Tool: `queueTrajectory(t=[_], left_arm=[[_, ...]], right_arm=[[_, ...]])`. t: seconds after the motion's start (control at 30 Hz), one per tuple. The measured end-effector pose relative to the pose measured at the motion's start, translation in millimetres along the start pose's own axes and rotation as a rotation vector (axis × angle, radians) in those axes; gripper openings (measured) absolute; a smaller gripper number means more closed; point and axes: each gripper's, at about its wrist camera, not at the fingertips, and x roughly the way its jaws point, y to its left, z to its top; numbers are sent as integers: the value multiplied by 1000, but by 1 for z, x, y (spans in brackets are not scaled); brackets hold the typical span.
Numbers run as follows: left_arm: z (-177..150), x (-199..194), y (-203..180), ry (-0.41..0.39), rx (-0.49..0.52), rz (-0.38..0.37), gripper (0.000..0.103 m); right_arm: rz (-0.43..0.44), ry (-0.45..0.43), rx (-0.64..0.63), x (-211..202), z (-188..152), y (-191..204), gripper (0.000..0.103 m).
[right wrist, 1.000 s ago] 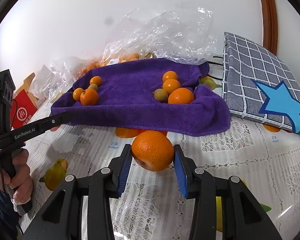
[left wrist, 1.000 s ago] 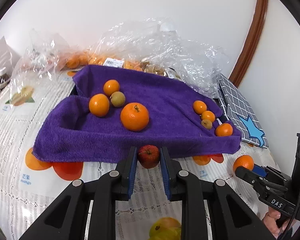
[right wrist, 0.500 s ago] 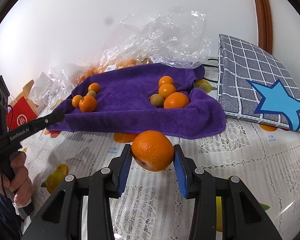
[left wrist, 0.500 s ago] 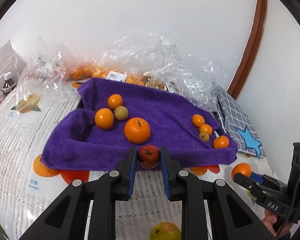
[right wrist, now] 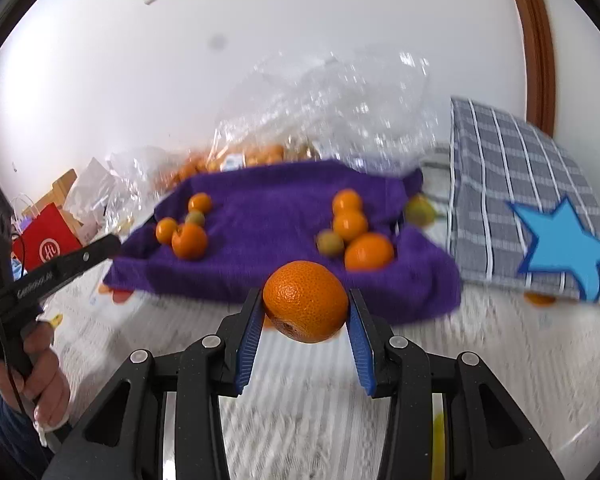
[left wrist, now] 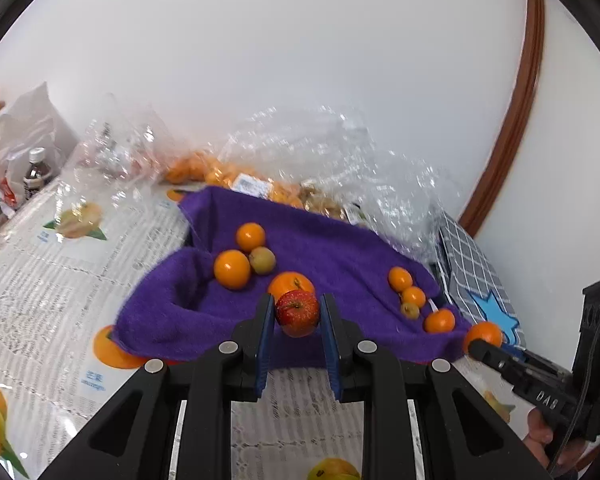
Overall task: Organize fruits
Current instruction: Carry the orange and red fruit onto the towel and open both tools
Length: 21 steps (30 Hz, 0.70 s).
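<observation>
Left gripper (left wrist: 296,316): blue pads closed on a small red apple (left wrist: 297,313), held across its widest part, stem up, lifted clear of the table in front of the purple towel (left wrist: 332,248).

Right gripper (right wrist: 305,312): pads closed on a large orange (right wrist: 305,302), gripped at its equator, also off the table and short of the towel's near edge.

Apple is judged firm, smooth-skinned, light, somewhat slippery and easily bruised; a grip across the middle suits it. Orange is judged heavier, its pebbled rind slightly yielding and grippy, so a wide hold at the equator is best.

Towel is plush and rumpled, raised at the rims; two clusters of small oranges and greenish-brown fruits lie on it. Beyond are crinkled clear plastic bags (left wrist: 340,160). The lace-patterned tablecloth (left wrist: 60,280) is printed with fruit.
</observation>
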Motion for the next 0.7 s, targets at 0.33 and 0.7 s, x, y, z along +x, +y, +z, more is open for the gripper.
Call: queueTrajectory(t=[0.33,0.7], left_arm=[[15,-10,44,-91,-145,151,22],[12,3,59,-54,-167,182,22]], right_arm=[[-1,-2,-82,33,45,21,41],[21,144,-121,107,53,29,41]])
